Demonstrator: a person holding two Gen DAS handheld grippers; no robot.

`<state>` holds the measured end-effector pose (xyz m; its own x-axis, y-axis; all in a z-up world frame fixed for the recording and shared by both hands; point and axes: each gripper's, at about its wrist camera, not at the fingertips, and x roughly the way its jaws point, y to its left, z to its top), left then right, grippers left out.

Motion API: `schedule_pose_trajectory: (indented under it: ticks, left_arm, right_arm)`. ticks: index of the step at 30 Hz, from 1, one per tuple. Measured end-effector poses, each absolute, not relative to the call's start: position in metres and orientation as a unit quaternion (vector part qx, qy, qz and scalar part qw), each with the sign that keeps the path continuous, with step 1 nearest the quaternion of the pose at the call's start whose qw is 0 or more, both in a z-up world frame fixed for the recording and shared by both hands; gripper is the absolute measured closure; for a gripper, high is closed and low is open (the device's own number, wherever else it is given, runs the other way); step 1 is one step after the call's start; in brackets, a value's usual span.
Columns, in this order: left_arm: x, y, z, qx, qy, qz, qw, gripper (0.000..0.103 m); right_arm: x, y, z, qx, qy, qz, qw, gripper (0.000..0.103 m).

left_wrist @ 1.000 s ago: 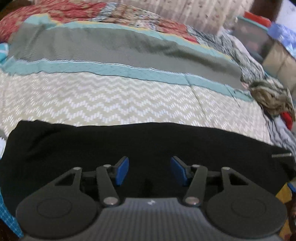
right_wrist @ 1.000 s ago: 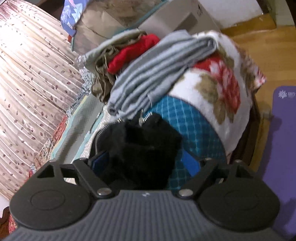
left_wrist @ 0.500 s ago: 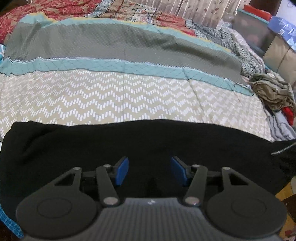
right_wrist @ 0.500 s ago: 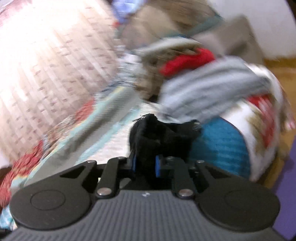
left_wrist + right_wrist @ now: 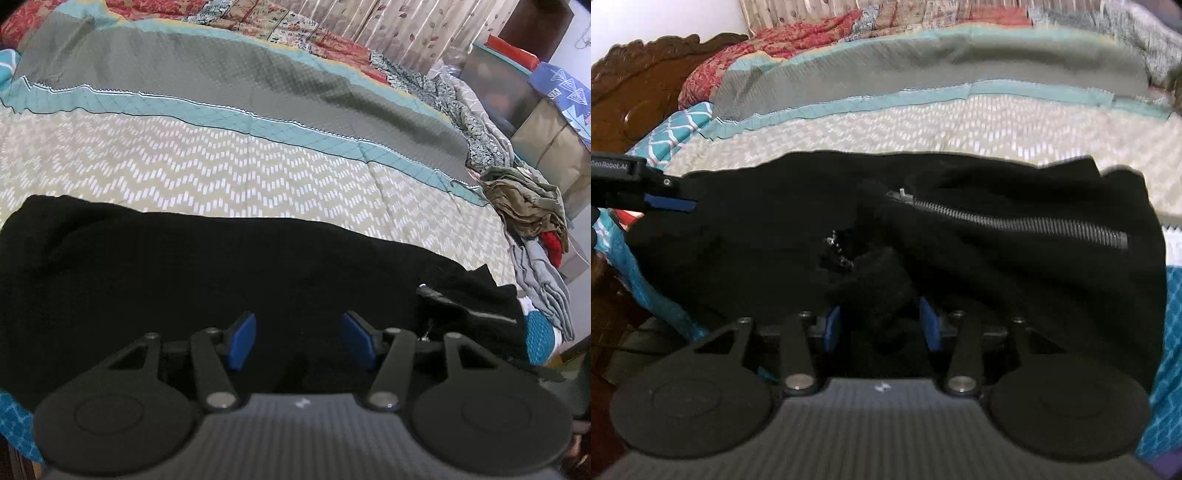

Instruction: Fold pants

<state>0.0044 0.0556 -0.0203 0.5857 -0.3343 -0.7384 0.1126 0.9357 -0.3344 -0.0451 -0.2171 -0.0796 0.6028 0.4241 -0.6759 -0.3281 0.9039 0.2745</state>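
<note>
Quilted bed point(image 5: 258, 177); black pants point(image 5: 221, 280) spread; left claw point(image 5: 299, 343) parted, right claw point(image 5: 882, 325) just widened.

I see the black pants point(image 5: 229, 280) spread lengthwise across the near edge of the bed, their far edge running fairly straight; the fabric is dark and soft, almost featureless; toward the right end it bunches into folds point(image 5: 997, 229), where a silver metal zipper point(image 5: 1015, 219) lies exposed, slanting across the cloth; a small lump of fabric point(image 5: 875, 288) rises nearest me.
</note>
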Motion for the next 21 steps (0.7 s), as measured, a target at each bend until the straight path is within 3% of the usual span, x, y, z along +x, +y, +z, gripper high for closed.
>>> schedule_pose_trajectory:
  ticks: [8, 11, 14, 18, 21]
  left_arm:
    - [-0.003, 0.089, -0.025, -0.174, 0.424, -0.109, 0.882, 0.046]
    - [-0.005, 0.088, -0.027, -0.165, 0.425, -0.110, 0.883, 0.046]
    - [-0.012, 0.099, -0.022, -0.151, 0.412, -0.094, 0.894, 0.046]
    - [-0.033, 0.146, -0.003, -0.169, 0.375, -0.041, 0.910, 0.043]
    - [-0.055, 0.196, 0.007, -0.205, 0.346, 0.021, 0.915, 0.042]
  right_arm:
    - [-0.053, -0.275, -0.009, 0.214, 0.285, 0.242, 0.903, 0.052]
    - [-0.032, -0.261, -0.033, 0.223, 0.324, 0.221, 0.892, 0.054]
    - [-0.009, -0.227, -0.107, 0.217, 0.450, 0.199, 0.843, 0.059]
    - [-0.021, -0.215, -0.074, 0.176, 0.425, 0.199, 0.865, 0.059]
    - [-0.029, -0.211, -0.034, 0.154, 0.360, 0.220, 0.893, 0.058]
